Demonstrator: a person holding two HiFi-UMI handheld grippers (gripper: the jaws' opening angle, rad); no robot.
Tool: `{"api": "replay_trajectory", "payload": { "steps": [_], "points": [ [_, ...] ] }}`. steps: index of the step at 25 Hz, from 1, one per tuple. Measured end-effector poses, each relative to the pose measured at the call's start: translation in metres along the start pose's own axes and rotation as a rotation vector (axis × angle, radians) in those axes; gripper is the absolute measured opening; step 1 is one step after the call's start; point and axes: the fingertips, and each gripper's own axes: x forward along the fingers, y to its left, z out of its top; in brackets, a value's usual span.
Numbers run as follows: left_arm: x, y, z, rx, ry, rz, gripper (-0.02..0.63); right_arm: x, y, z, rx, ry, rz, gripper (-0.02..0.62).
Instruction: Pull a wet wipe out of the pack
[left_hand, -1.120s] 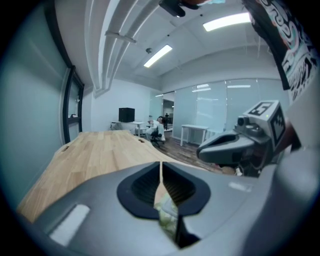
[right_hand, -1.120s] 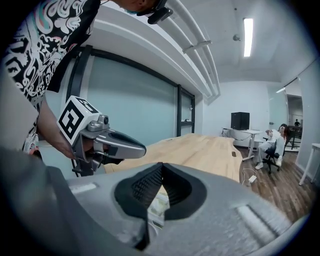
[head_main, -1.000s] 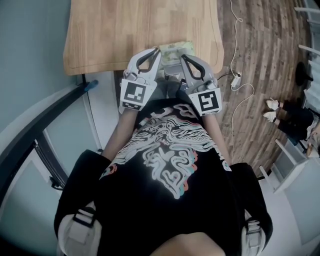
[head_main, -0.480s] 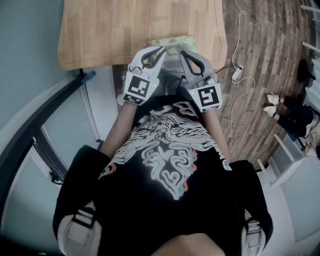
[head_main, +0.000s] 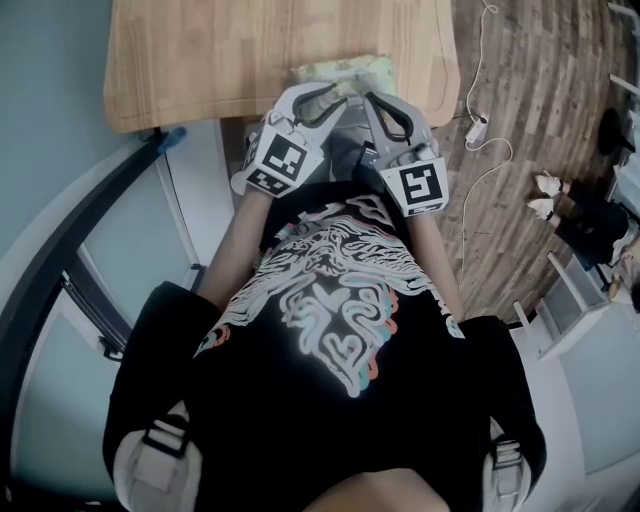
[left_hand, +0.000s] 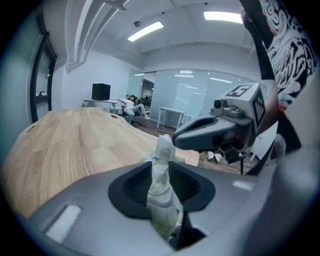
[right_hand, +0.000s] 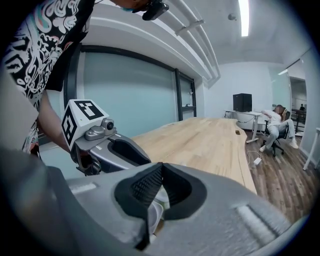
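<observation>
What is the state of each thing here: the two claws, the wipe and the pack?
left claw: shut on the wet wipe.
right claw: shut, with nothing clearly held.
wet wipe: twisted into a strip, pinched.
pack: lying flat at the near edge of the table.

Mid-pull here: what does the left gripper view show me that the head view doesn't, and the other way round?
Only the left gripper view: the left gripper is shut on the wet wipe, which stands up between its jaws as a twisted strip. Only the head view: the pack lies at the near edge of the table, and a cable runs across the floor. Both: the table and the right gripper, close beside the left one.
</observation>
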Motion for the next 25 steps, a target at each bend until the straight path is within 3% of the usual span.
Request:
{"api": "replay_trajectory", "payload": {
  "steps": [7,17,22,25],
  "points": [
    [0.012,-0.004,-0.019,-0.032,0.061,-0.022,0.072,0.0,0.002,-0.006,-0.013,0.018,0.017,0.0],
    [0.022,0.002,-0.007,-0.033,0.082,-0.047,0.07,-0.003,0.005,-0.007,-0.03,0.014,0.039,0.0],
    [0.024,0.001,-0.021,-0.034,0.165,-0.055,0.014,-0.005,0.006,-0.006,-0.04,0.018,0.04,0.0],
    [0.025,-0.001,-0.023,-0.035,0.173,-0.074,0.002,-0.005,0.006,-0.007,-0.048,0.024,0.043,0.0]
  ]
}}
